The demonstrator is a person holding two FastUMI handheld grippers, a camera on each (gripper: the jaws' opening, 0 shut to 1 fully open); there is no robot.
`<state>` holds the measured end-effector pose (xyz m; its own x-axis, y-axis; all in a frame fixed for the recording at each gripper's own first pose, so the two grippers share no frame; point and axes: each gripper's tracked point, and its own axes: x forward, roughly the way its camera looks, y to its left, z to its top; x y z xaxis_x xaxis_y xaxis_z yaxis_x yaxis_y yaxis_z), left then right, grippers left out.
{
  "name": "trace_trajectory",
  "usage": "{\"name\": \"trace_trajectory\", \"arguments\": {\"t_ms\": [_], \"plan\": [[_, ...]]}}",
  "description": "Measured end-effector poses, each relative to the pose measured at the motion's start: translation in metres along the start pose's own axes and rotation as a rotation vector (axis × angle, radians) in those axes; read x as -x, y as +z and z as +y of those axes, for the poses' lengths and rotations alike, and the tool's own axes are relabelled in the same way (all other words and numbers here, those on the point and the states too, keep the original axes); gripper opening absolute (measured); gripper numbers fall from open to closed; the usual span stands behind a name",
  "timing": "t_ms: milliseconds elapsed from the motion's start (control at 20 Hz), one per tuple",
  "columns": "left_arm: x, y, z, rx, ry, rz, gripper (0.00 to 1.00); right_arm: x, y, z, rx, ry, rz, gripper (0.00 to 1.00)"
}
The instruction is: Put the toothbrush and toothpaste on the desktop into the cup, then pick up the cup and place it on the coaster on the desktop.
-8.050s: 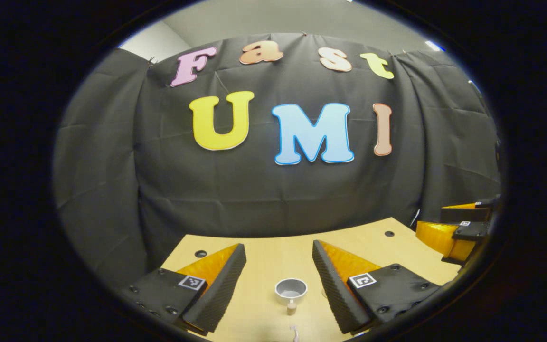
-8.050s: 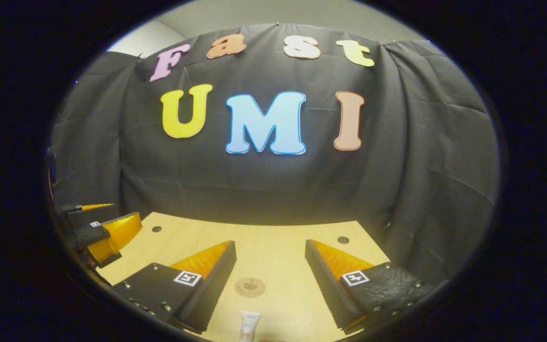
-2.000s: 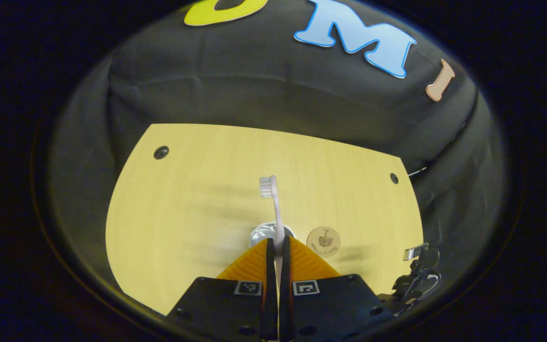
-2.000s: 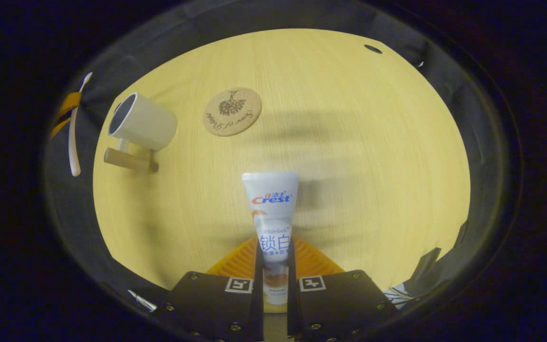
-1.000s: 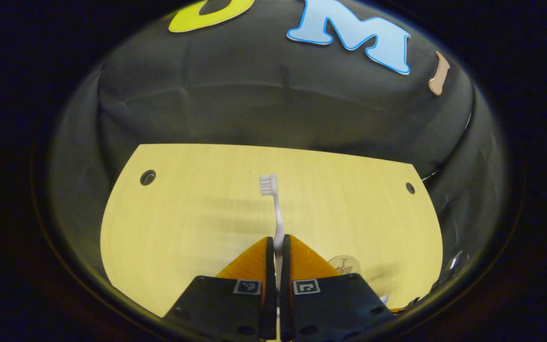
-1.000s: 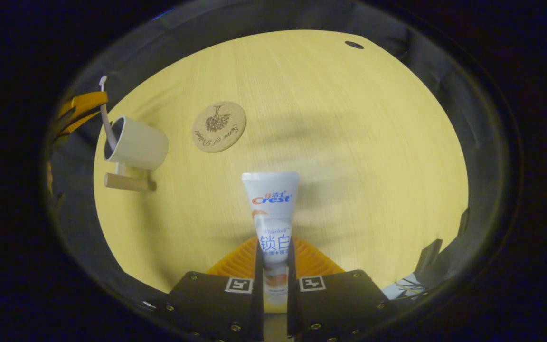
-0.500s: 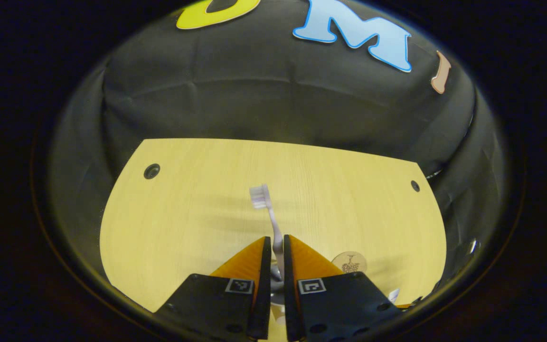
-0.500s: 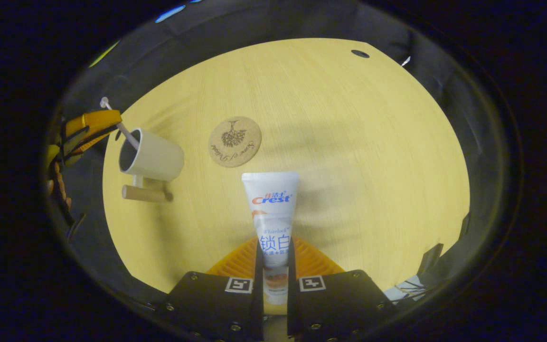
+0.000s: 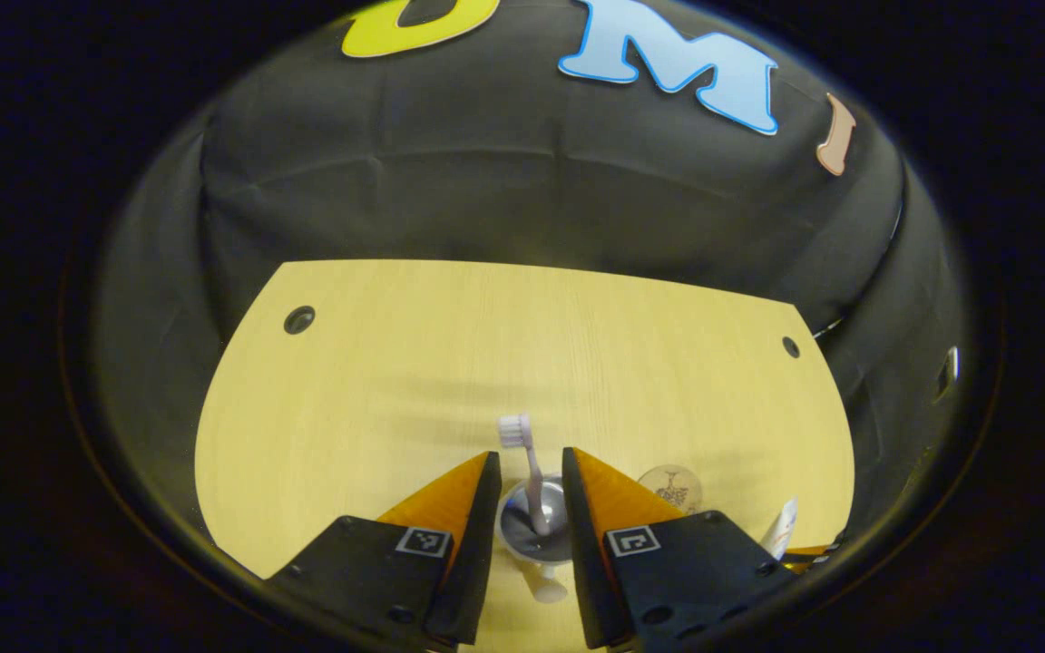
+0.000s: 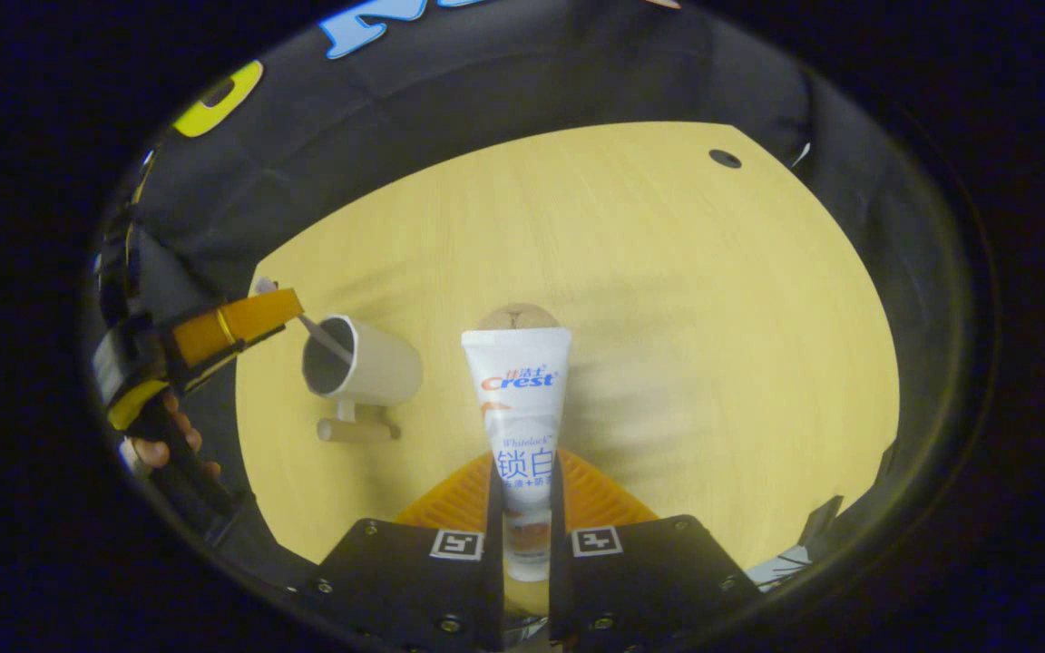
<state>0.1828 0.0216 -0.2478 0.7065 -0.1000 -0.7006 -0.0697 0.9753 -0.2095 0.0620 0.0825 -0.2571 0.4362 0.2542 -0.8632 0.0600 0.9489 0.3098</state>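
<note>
Standing in the cup (image 9: 536, 531), toothbrush (image 9: 527, 472) done, left gripper (image 9: 527, 476) released above it; right gripper (image 10: 522, 490) clenched on toothpaste (image 10: 518, 413), not yet in; coaster (image 9: 670, 487) right of cup, unused.

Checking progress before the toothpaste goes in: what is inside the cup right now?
The toothbrush stands in the cup, leaning on the rim with its bristle head sticking out. The cup's bottom is too dark to show anything else. The toothpaste is outside, clamped in the right gripper.
</note>
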Motion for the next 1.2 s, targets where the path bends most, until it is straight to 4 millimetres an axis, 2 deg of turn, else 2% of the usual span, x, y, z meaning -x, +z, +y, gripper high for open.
{"name": "trace_trajectory", "arguments": {"t_ms": [150, 200, 250, 400, 550, 650, 750, 800, 950, 1100, 1150, 1200], "plan": [[0.01, -0.001, 0.007, 0.007, 0.005, -0.008, 0.48, 0.004, 0.021, 0.019, 0.009, 0.03, -0.038, 0.21], [0.014, -0.003, 0.01, 0.013, 0.004, -0.012, 0.53, 0.005, 0.028, 0.024, 0.012, 0.039, -0.05, 0.21], [0.018, -0.004, 0.014, 0.019, 0.004, -0.013, 0.48, 0.005, 0.035, 0.03, 0.014, 0.045, -0.06, 0.21], [0.031, -0.008, 0.022, 0.035, 0.003, -0.016, 0.55, 0.006, 0.058, 0.049, 0.0, 0.07, -0.105, 0.21], [0.042, -0.012, 0.039, 0.049, 0.017, -0.02, 0.53, 0.003, 0.079, 0.063, -0.023, 0.094, -0.142, 0.21], [0.049, -0.014, 0.052, 0.057, 0.038, -0.019, 0.53, 0.007, 0.091, 0.07, -0.034, 0.116, -0.169, 0.21], [0.051, -0.015, 0.064, 0.064, 0.048, -0.025, 0.63, 0.013, 0.104, 0.077, -0.031, 0.137, -0.204, 0.21], [0.052, -0.017, 0.071, 0.069, 0.057, -0.026, 0.67, 0.012, 0.108, 0.083, -0.026, 0.145, -0.22, 0.21], [0.067, -0.021, 0.09, 0.09, 0.077, -0.031, 0.7, 0.007, 0.116, 0.11, -0.008, 0.181, -0.258, 0.21], [0.066, -0.026, 0.115, 0.109, 0.102, -0.031, 0.67, 0.001, 0.124, 0.135, 0.014, 0.225, -0.288, 0.21], [0.067, -0.028, 0.121, 0.116, 0.11, -0.031, 0.72, -0.002, 0.127, 0.144, 0.023, 0.237, -0.301, 0.2], [0.071, -0.03, 0.128, 0.122, 0.123, -0.032, 0.71, -0.005, 0.13, 0.15, 0.029, 0.246, -0.31, 0.2]]}}
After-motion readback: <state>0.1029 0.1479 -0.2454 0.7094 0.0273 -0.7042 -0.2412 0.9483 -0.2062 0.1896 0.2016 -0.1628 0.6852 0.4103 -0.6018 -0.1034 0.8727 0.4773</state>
